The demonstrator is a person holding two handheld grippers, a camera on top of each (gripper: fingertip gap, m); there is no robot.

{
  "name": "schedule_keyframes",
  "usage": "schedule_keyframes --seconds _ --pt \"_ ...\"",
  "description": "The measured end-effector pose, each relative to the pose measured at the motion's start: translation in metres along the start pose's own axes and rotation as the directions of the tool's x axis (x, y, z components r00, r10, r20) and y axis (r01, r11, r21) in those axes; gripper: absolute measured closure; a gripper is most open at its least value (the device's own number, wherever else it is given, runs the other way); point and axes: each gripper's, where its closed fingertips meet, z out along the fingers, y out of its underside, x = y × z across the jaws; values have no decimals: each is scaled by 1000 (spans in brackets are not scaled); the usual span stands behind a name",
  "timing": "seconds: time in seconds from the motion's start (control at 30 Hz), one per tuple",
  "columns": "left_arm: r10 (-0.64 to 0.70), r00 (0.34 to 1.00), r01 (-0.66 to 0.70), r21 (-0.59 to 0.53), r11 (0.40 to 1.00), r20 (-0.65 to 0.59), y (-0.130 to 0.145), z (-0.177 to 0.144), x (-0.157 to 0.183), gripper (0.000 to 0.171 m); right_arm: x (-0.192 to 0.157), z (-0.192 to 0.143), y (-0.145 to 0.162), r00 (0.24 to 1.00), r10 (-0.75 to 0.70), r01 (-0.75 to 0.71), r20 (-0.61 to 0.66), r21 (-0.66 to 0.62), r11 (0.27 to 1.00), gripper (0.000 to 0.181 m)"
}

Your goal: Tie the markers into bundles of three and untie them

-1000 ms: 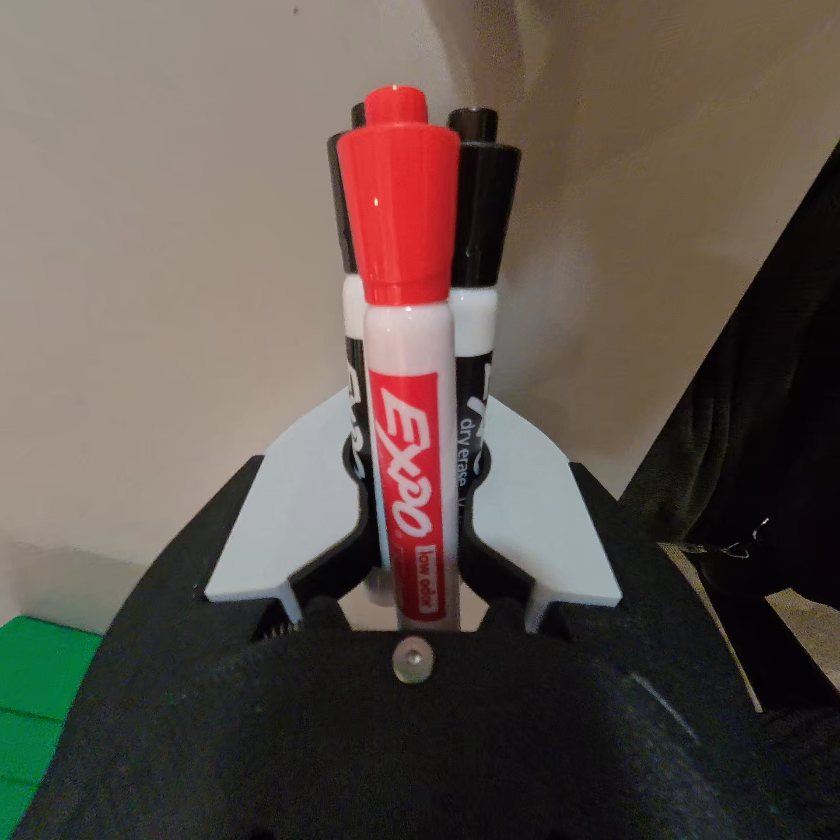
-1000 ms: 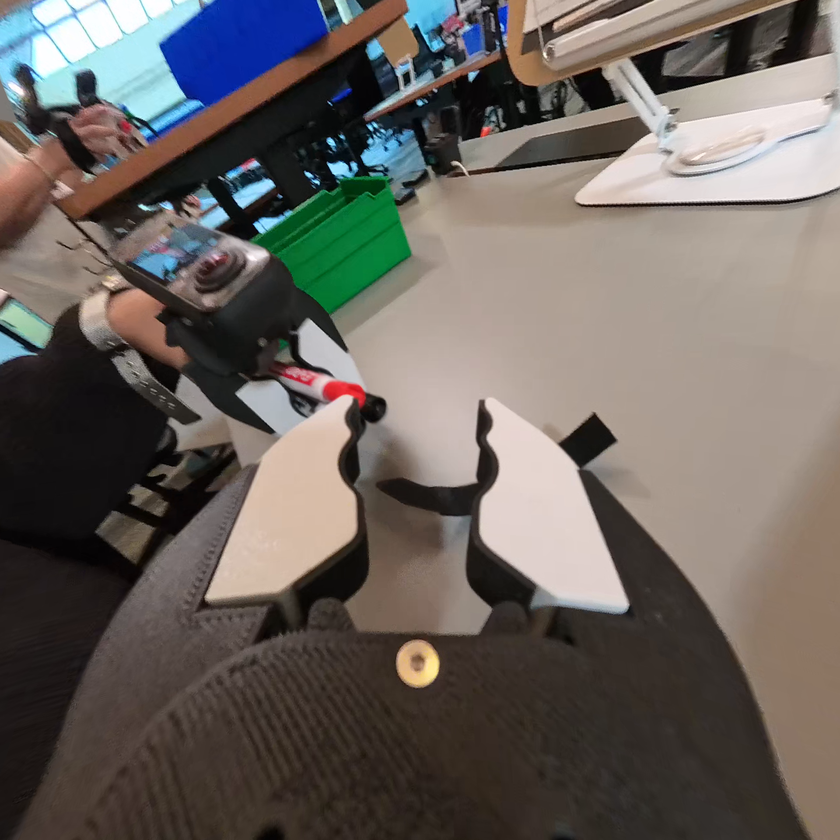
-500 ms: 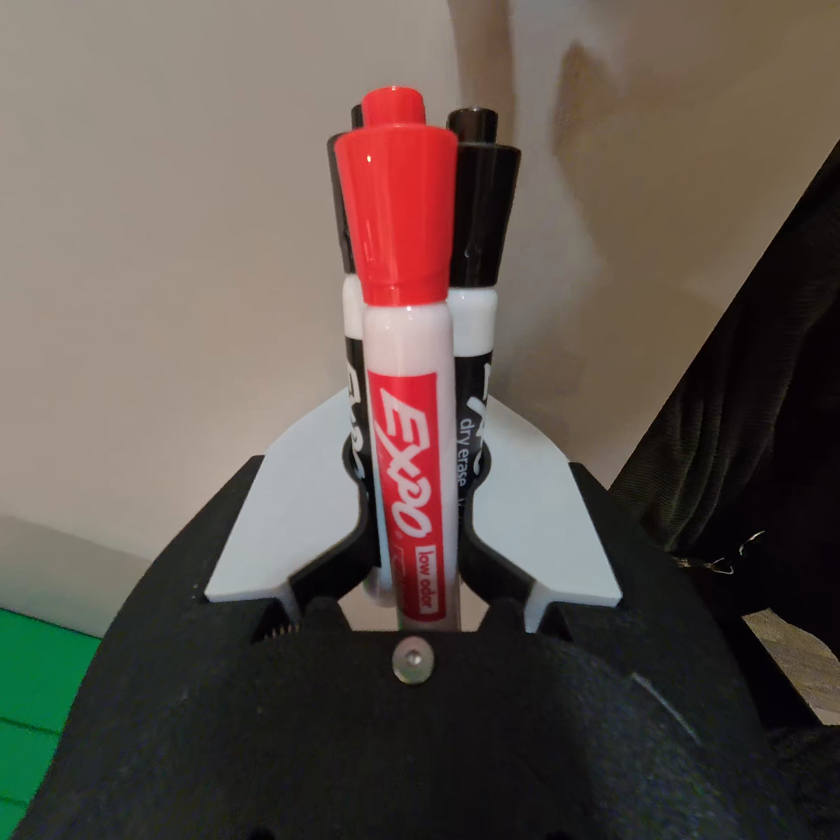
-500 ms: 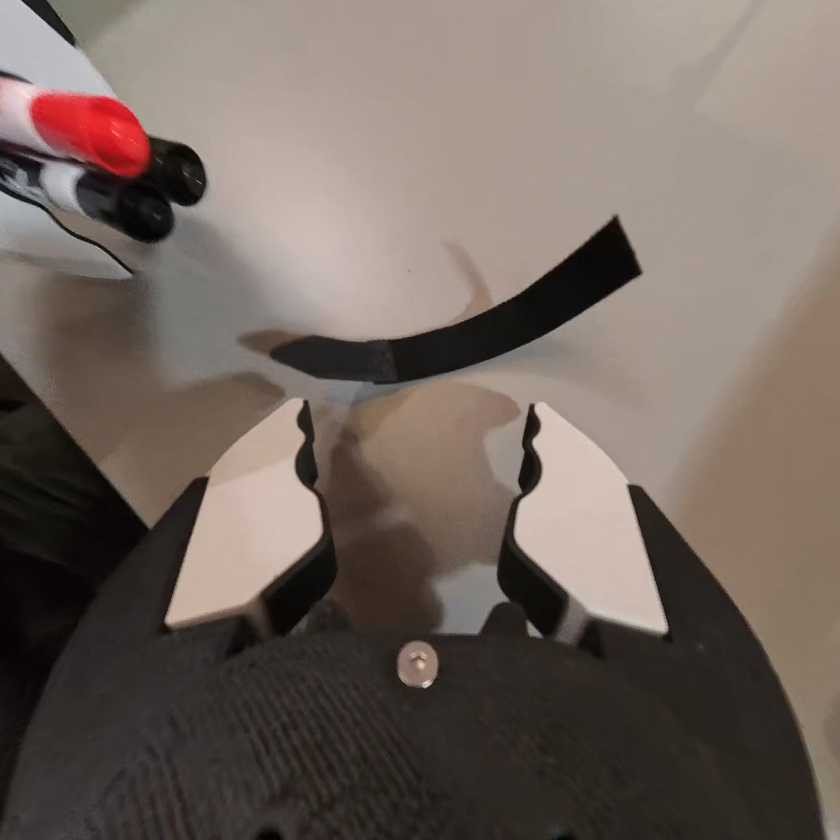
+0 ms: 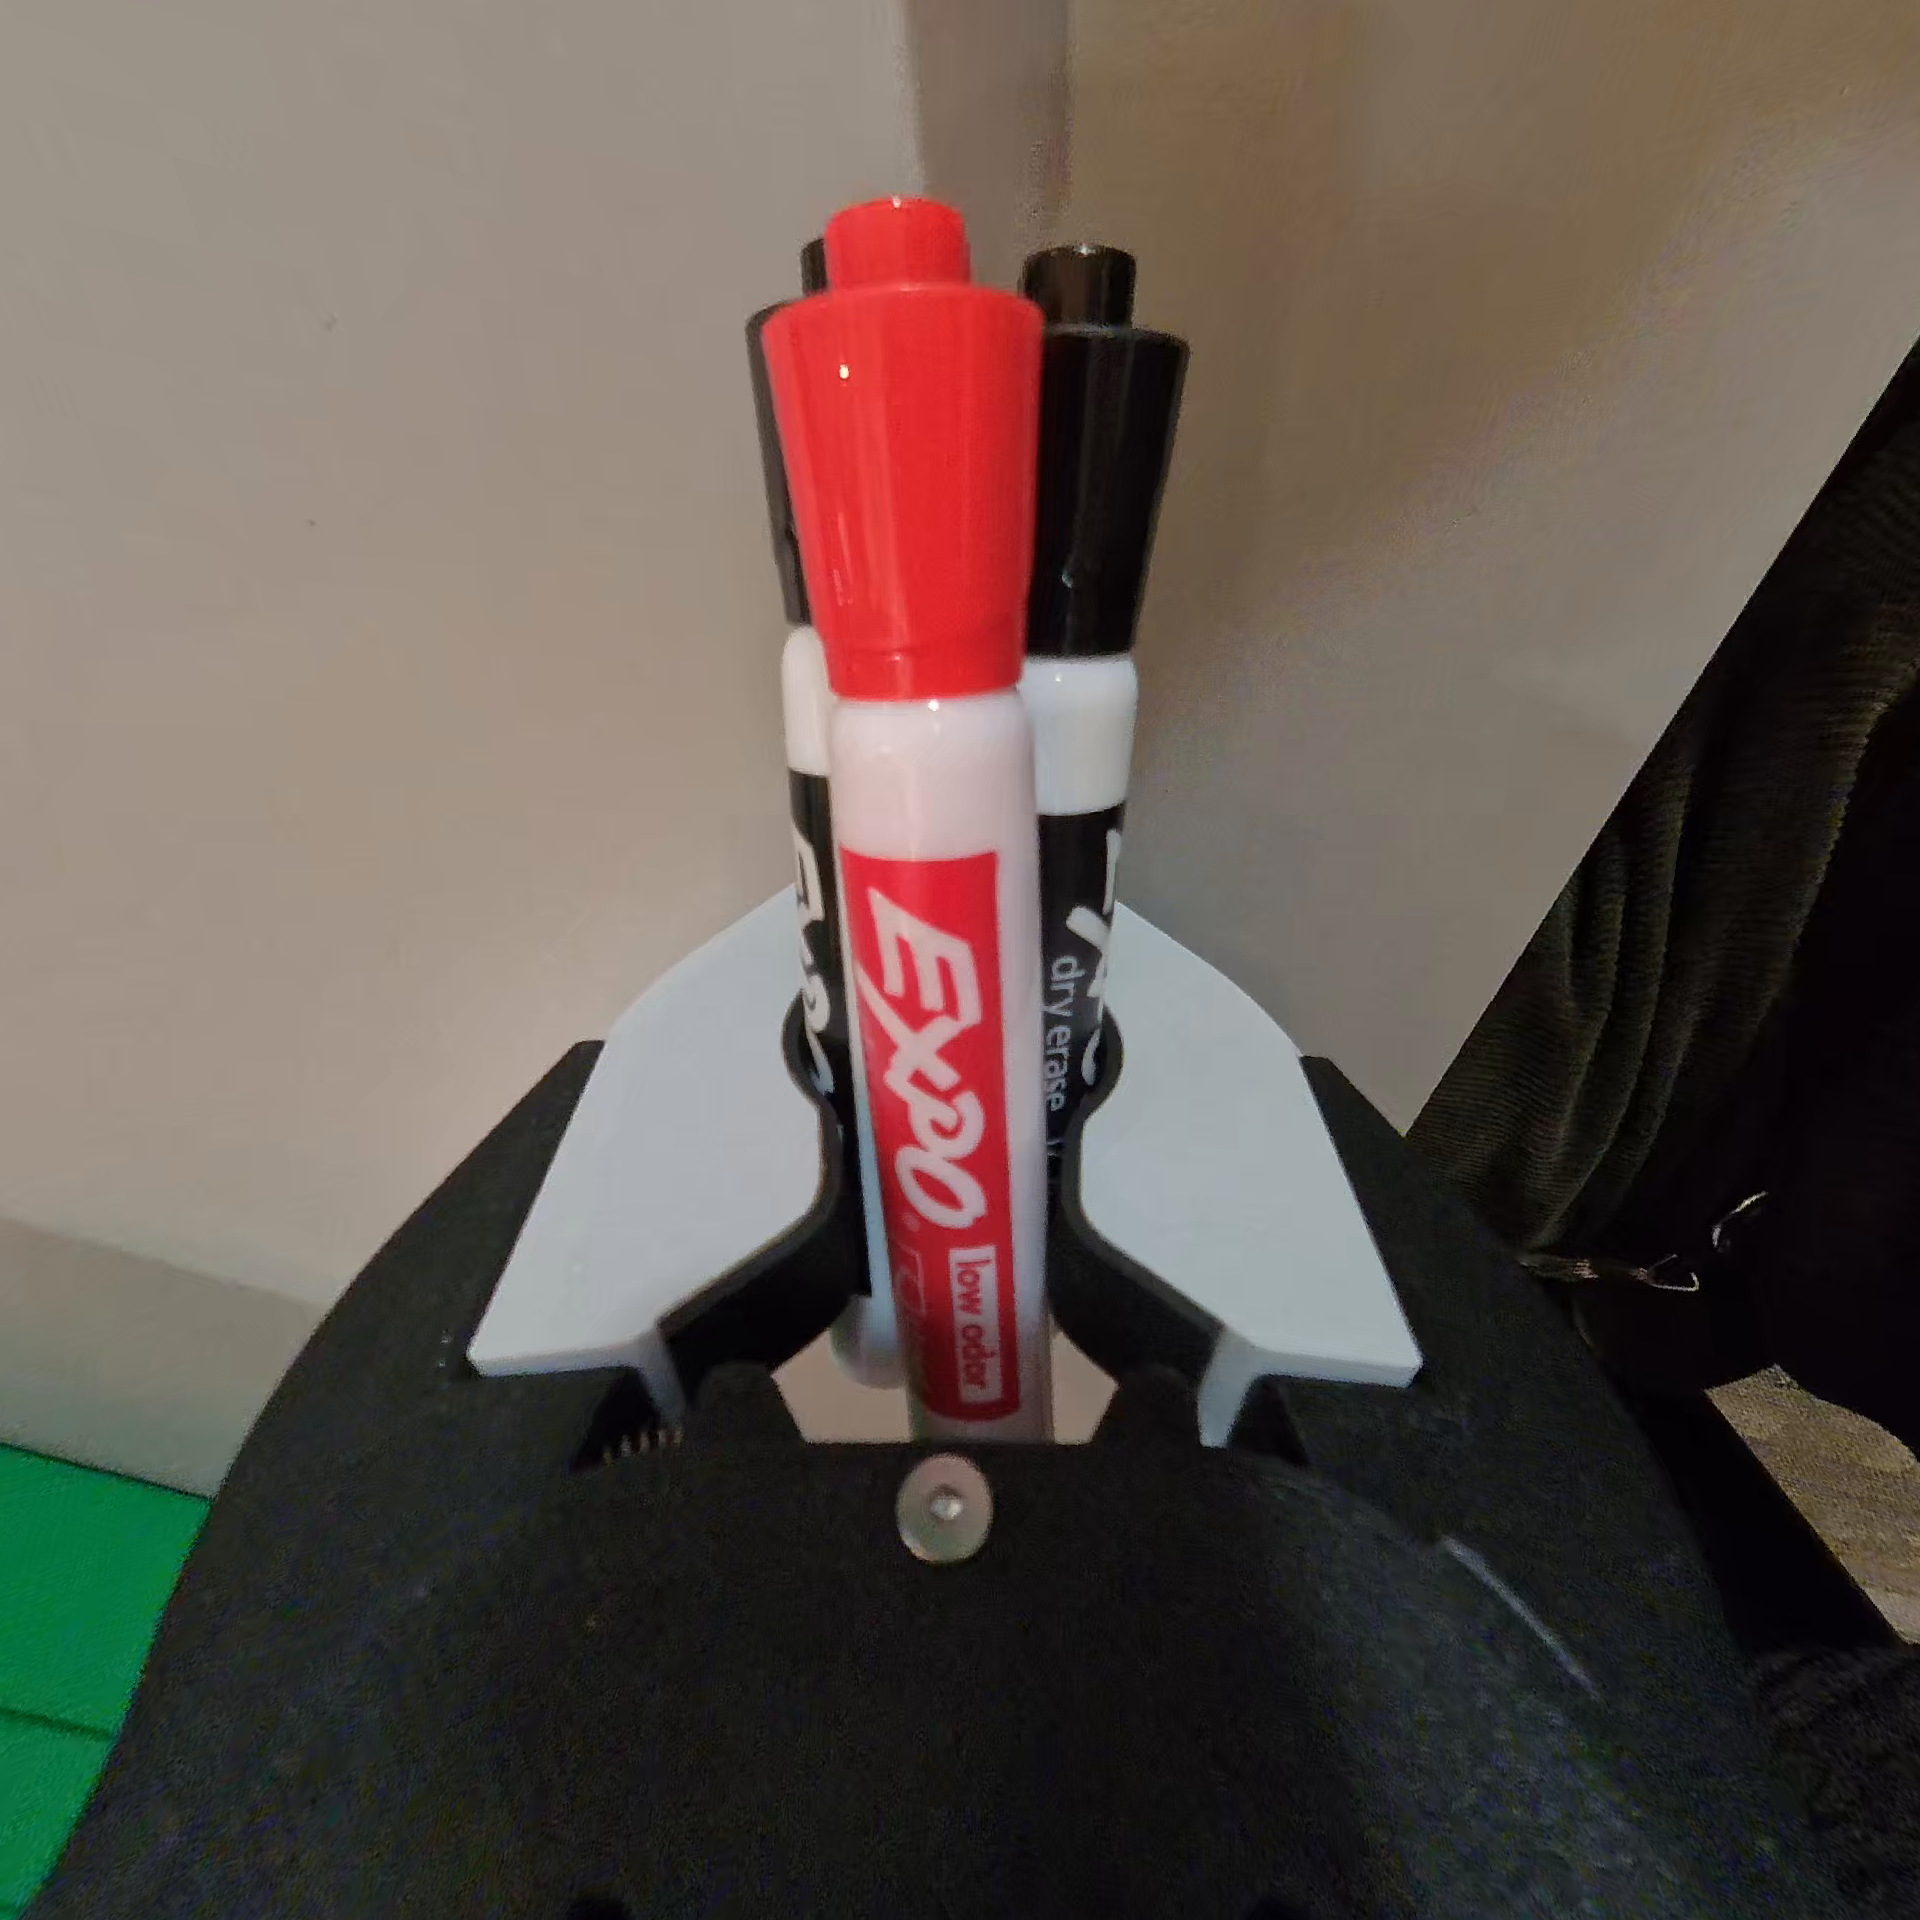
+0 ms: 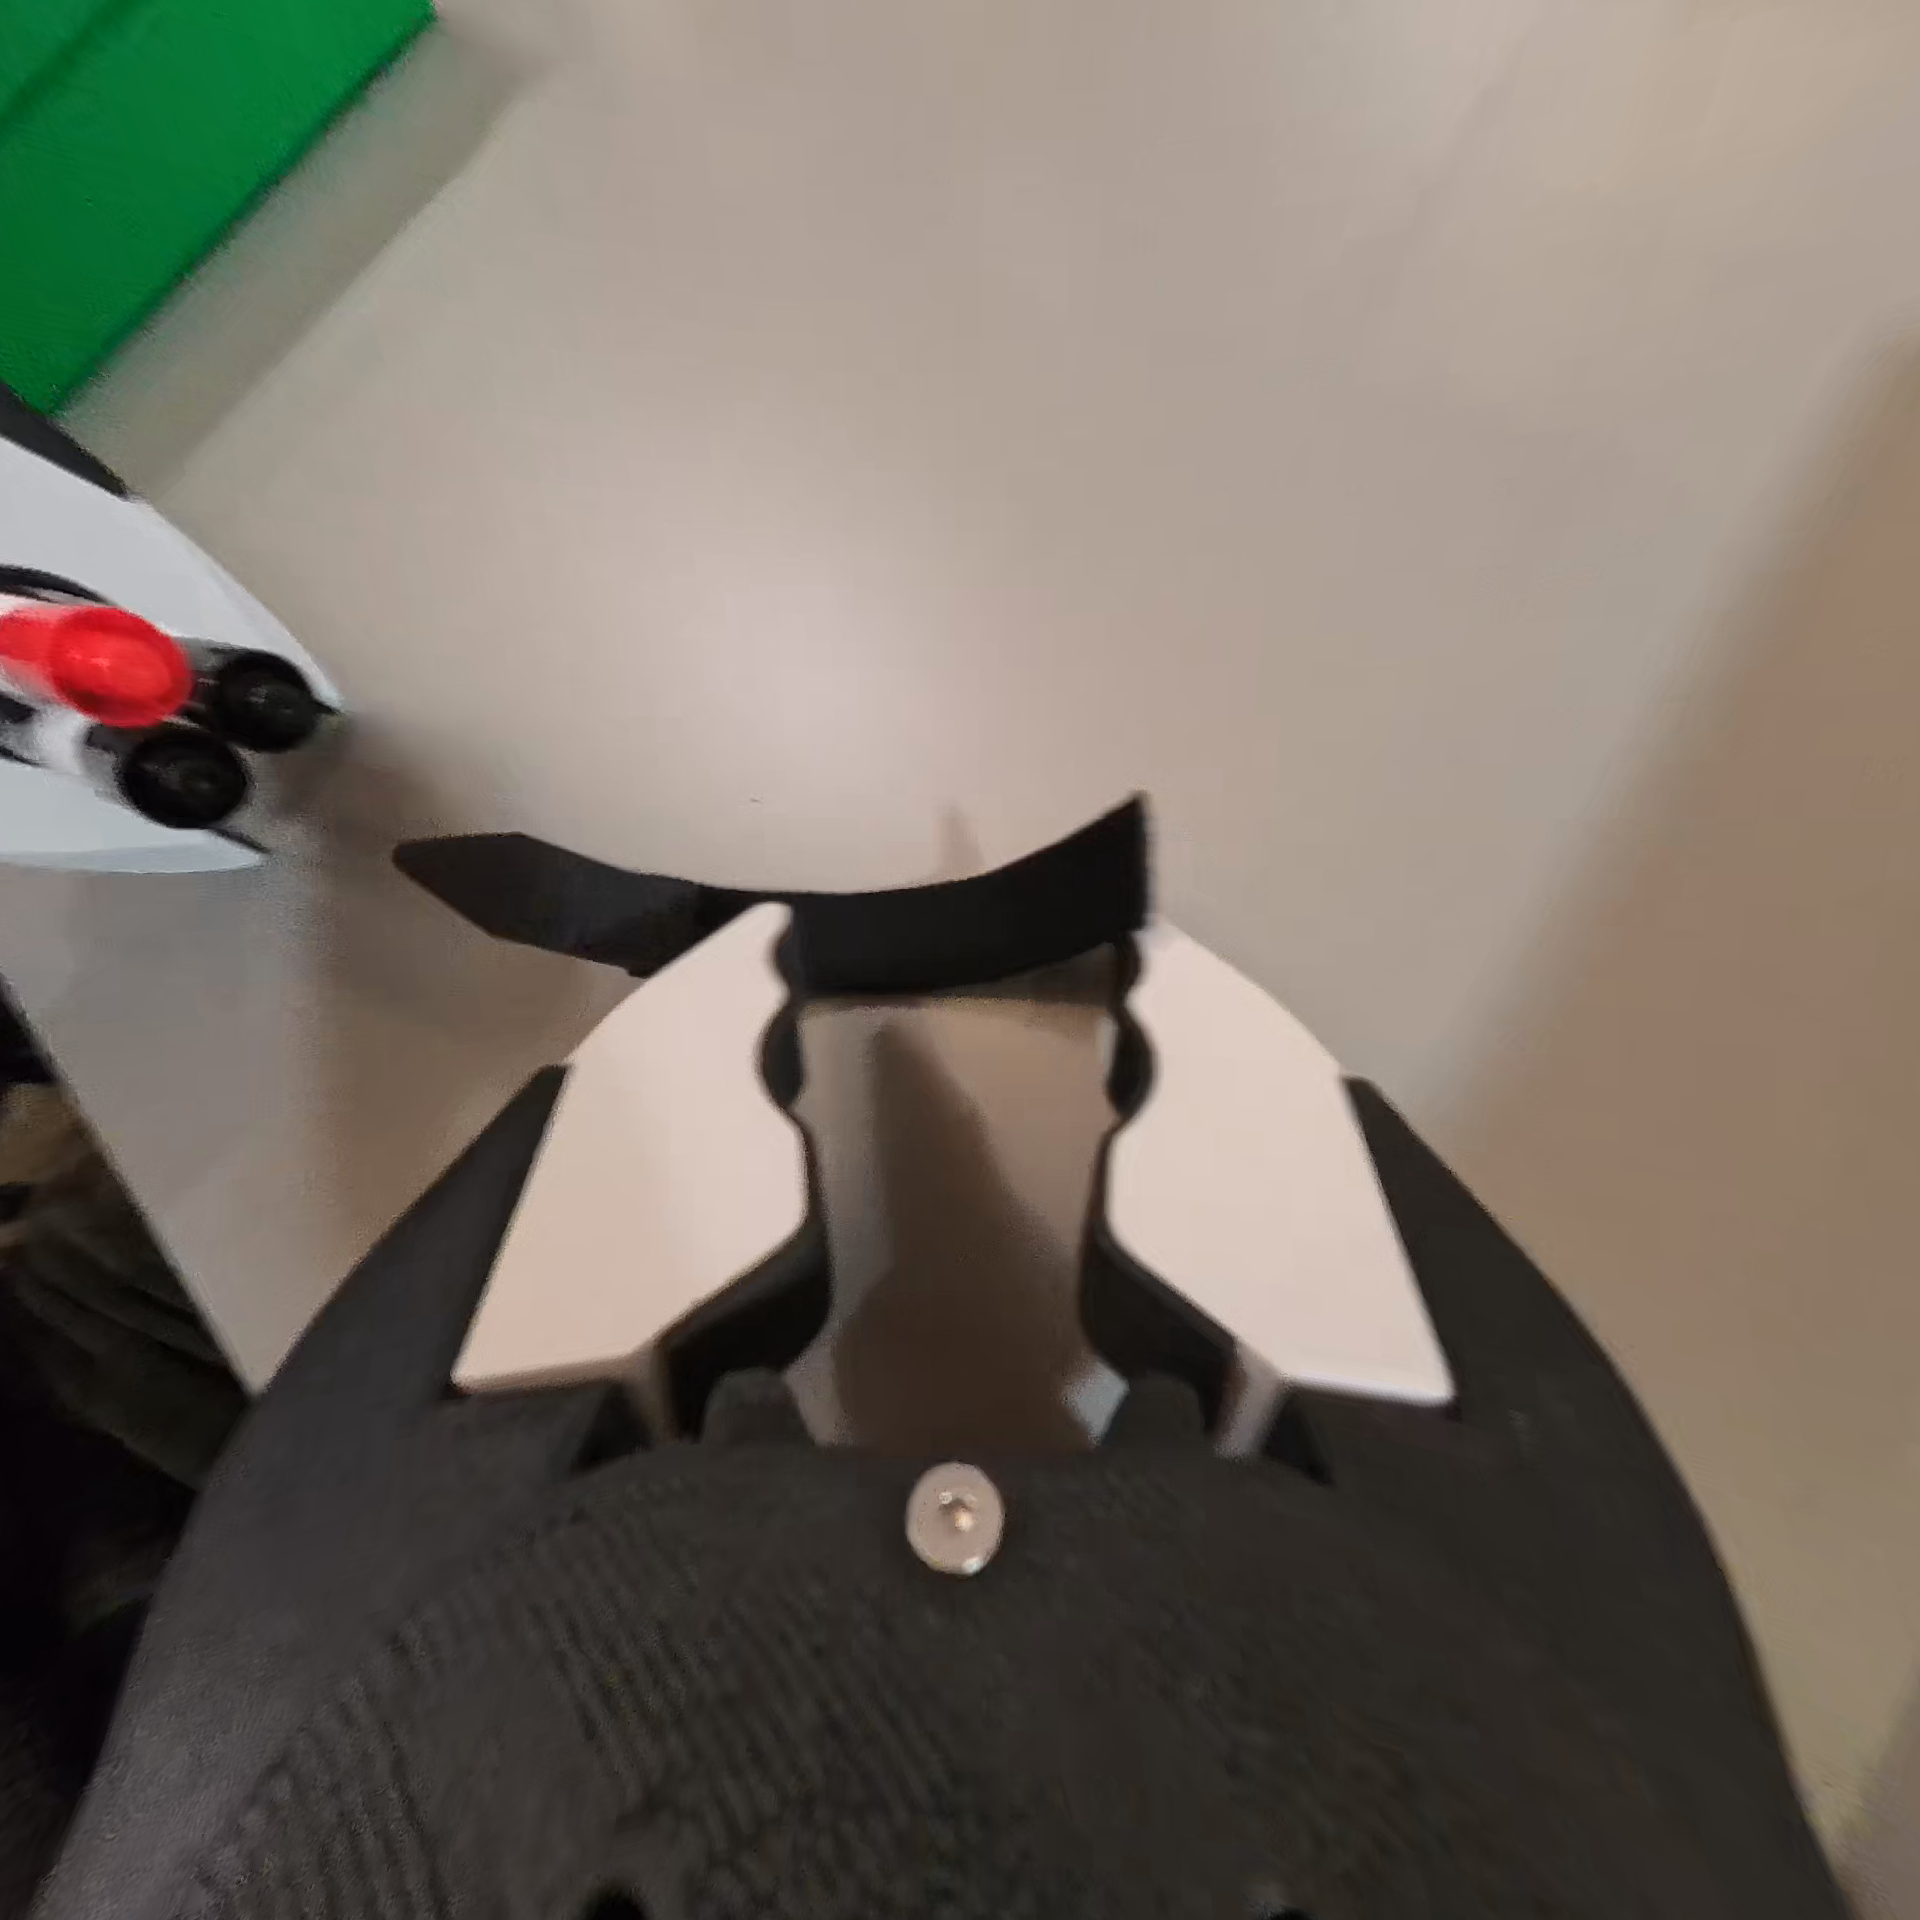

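Observation:
My left gripper (image 5: 951, 997) is shut on three markers held side by side: one red-capped marker (image 5: 914, 582) in front and two black-capped markers (image 5: 1101, 488) behind it, caps pointing forward over the beige table. The same markers (image 6: 135, 707) show at the left edge of the right wrist view. A black strap (image 6: 914, 920) lies curved on the table. My right gripper (image 6: 956, 935) is open, with its white fingertips (image 6: 727, 966) right at the strap, which spans the gap between them.
A green bin (image 6: 156, 156) stands at the far left on the beige table (image 6: 1039, 468); it also shows in the left wrist view (image 5: 83, 1558). A person's dark clothing (image 5: 1714, 935) is at the right, beyond the table edge.
My right gripper has tipped down toward the table and moved forward onto the strap, its jaws narrowing a little. The left gripper holds the three markers almost still.

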Motion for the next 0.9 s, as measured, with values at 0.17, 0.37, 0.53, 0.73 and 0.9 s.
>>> schedule_keyframes --seconds 0.17,0.37,0.53,0.73,0.9 --pt "7 1000 -7 -8 1000 7 0 0 1 128 -23 -6 -18 971 85 -109 225 100 989 178" --pt "11 1000 -11 -9 1000 18 1 -3 1 129 -14 -27 -37 996 -92 88 10 191 978 178" --pt "14 1000 -14 27 1000 2 -4 -8 4 128 -40 -52 -27 994 -64 62 90 23 998 178" --pt "9 1000 -9 47 999 -3 -6 -13 5 129 -13 -70 -4 990 30 -53 -137 -165 985 178" --pt "12 1000 -12 42 999 1 -6 -14 6 128 4 -56 -7 947 -49 -18 -317 -206 978 176"
